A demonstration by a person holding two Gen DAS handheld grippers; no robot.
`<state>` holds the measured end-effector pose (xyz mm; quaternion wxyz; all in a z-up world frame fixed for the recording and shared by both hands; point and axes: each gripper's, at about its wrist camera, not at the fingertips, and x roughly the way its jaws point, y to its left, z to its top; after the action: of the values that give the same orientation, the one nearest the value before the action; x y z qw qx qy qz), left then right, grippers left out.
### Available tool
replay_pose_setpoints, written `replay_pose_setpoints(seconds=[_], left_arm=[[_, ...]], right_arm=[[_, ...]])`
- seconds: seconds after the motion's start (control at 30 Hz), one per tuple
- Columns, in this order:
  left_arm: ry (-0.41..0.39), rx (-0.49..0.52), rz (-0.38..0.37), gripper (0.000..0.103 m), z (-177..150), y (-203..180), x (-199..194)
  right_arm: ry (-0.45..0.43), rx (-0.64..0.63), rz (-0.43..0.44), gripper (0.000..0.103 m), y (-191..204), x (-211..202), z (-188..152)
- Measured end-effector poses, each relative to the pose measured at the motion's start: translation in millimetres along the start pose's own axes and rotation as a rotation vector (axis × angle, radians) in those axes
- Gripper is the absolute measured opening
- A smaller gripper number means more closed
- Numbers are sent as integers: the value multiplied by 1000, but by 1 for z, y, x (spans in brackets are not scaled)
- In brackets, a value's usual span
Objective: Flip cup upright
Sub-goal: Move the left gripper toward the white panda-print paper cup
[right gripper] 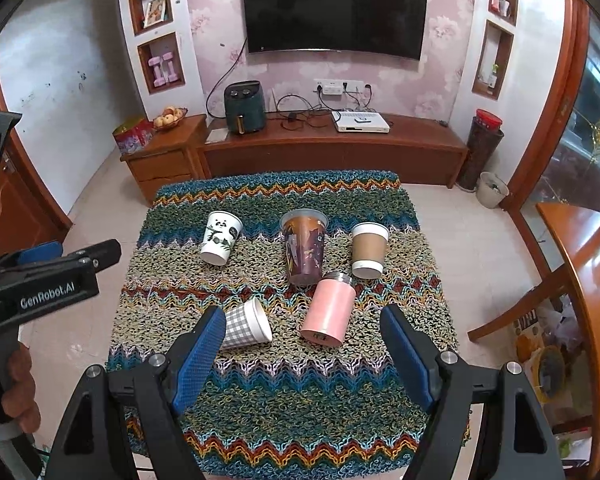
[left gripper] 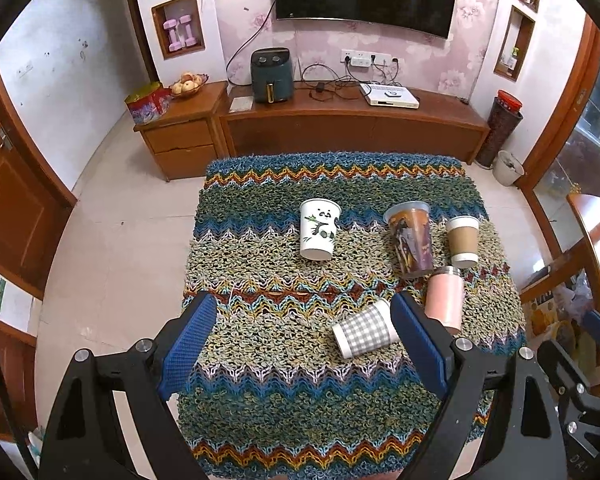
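1. We are holding both grippers above the near part of the zigzag mat point(right gripper: 284, 400), which we are using as the landmark. The left gripper point(left gripper: 300, 340) is standing with its jaws wide and holding nothing; the right gripper point(right gripper: 302, 344) is doing the same.
2. Five cups are sitting on the mat. The gingham cup point(right gripper: 246, 326) is lying on its side near the mat's middle, toward its near-left, with its wide mouth pointing to the mat's right edge. This is the piece we are judging to be the task's target.
3. The pink tumbler point(right gripper: 328, 310) is sitting just right of the gingham cup, metal end away from us; we cannot tell for certain whether it is standing or leaning.
4. Toward the mat's far side, the panda cup point(right gripper: 221, 237), the printed plastic cup point(right gripper: 305, 246) and the brown sleeved cup point(right gripper: 368, 250) appear to be standing mouth-up, well apart from one another.
5. Progress: we are judging the task as not yet begun. No jaw is touching any cup, and the gingham cup is not yet upright. Reaching, gripping, turning and setting down are all left.
6. Hidden or unclear: in the left wrist view, the left gripper's right finger point(left gripper: 416, 344) is covering the gingham cup's mouth end. In the right wrist view, the right gripper's left finger is covering its base. The mat's near edge is cut off behind both gripper bodies.
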<state>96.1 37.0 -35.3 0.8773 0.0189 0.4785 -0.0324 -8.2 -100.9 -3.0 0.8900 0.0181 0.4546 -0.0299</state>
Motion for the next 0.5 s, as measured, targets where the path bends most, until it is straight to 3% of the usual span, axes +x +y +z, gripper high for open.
replay_pose_setpoints(seconds=[0.5], left_arm=[[30,38,42,91,17,8,39]], right_arm=[[30,28,-30,80,0,27,5]])
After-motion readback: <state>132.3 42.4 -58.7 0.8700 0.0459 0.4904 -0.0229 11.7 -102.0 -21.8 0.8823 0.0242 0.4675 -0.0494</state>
